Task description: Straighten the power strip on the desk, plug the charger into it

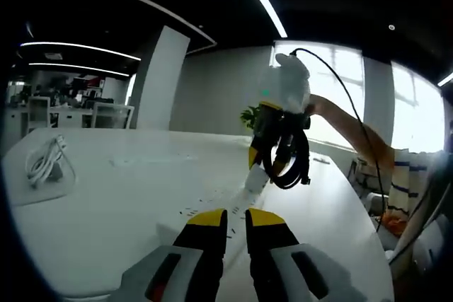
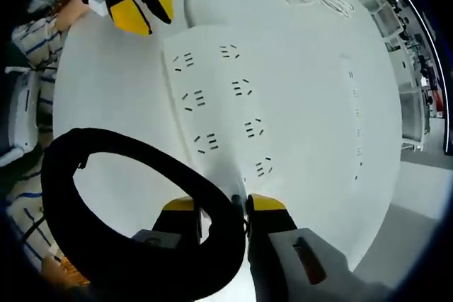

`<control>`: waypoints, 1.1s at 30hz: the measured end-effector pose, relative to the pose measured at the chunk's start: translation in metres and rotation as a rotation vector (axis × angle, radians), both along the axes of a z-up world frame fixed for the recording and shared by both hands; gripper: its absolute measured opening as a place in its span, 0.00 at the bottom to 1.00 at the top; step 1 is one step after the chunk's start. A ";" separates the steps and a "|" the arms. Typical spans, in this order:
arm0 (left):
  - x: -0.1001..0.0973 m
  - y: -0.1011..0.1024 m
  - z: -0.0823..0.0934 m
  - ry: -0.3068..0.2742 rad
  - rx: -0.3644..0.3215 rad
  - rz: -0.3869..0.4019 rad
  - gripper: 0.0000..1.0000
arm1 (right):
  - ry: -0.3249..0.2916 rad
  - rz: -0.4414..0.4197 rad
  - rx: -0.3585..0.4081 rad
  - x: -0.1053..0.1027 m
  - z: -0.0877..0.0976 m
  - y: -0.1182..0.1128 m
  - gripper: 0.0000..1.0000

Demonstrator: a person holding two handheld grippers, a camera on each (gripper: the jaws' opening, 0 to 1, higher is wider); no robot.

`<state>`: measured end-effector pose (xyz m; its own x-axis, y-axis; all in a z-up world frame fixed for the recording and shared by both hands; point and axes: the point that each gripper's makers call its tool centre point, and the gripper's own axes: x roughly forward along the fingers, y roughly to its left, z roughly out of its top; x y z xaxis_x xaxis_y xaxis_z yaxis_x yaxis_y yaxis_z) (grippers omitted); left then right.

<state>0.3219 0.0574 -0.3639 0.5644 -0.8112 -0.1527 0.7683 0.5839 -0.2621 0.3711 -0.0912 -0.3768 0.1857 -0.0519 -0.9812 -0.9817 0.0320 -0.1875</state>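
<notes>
Strip (image 1: 256, 178) lies on the desk (image 1: 127, 196) beyond the clenched left gripper (image 1: 236, 221). Right gripper view: right gripper (image 2: 222, 206) pinches a black cable (image 2: 106, 146) above the strip's sockets (image 2: 219, 97); best square the strip first.

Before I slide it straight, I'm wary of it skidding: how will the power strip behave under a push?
The power strip looks rigid and flat, so it should slide in one piece. On the smooth white desk it may skid or pivot. The right tool pinching its end should steady it.
</notes>
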 end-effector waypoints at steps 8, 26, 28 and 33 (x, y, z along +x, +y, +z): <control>-0.004 -0.002 -0.002 0.006 0.004 -0.010 0.10 | -0.010 0.005 0.049 -0.001 0.000 -0.004 0.22; -0.007 -0.007 -0.002 0.006 0.003 -0.026 0.10 | -0.013 0.018 0.007 0.000 -0.008 -0.003 0.22; -0.007 -0.008 -0.002 0.007 -0.001 -0.026 0.10 | -0.021 0.009 -0.084 0.000 -0.007 -0.007 0.22; -0.008 -0.009 -0.004 0.010 0.008 -0.030 0.10 | -0.010 0.008 -0.062 0.002 -0.007 -0.007 0.22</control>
<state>0.3142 0.0484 -0.3683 0.5383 -0.8266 -0.1644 0.7830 0.5627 -0.2652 0.3731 -0.0985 -0.3840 0.1961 -0.1106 -0.9743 -0.9800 0.0124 -0.1987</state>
